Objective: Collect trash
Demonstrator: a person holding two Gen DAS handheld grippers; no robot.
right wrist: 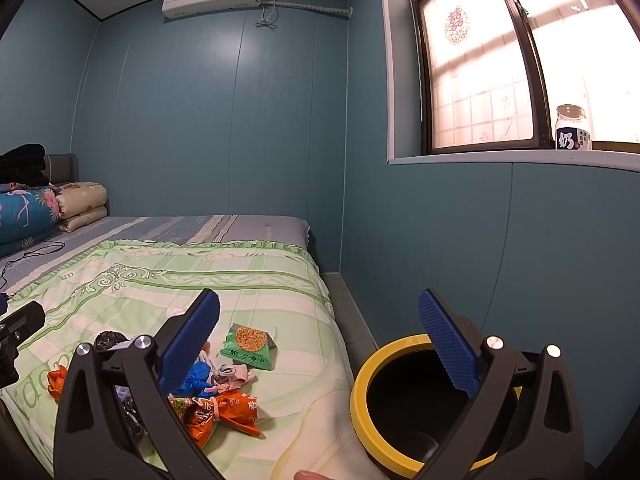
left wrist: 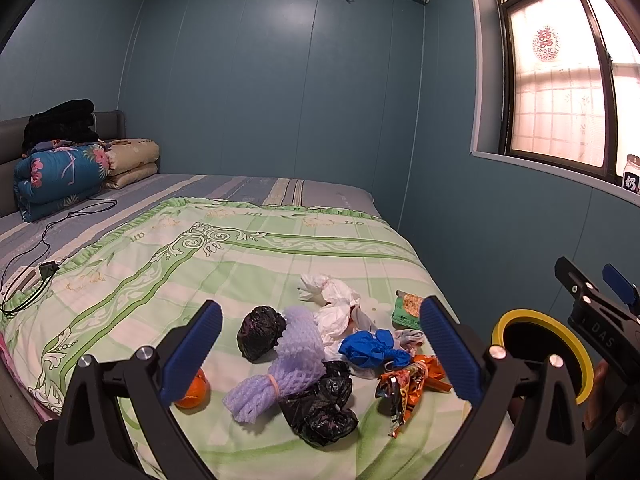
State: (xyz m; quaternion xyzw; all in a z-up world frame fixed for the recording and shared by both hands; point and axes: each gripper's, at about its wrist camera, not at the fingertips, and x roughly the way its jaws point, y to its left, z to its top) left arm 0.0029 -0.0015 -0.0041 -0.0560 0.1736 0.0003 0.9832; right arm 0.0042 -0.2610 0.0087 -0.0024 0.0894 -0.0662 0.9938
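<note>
While both tongs gape, trash pile [left wrist: 320, 360] lies ahead, apparently untouched.

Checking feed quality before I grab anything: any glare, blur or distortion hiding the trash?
Left wrist view: the window is blown out, but the trash pile is evenly lit and sharp. Right wrist view: fisheye bends the walls, and inside the yellow-rimmed bin is too dark to read.

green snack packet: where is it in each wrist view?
Left wrist: green packet right of centre, partly behind the right finger, beyond the trash pile.
Right wrist: green packet left of centre, just right of the left finger.
Shared landmark: yellow-rimmed bin.
</note>
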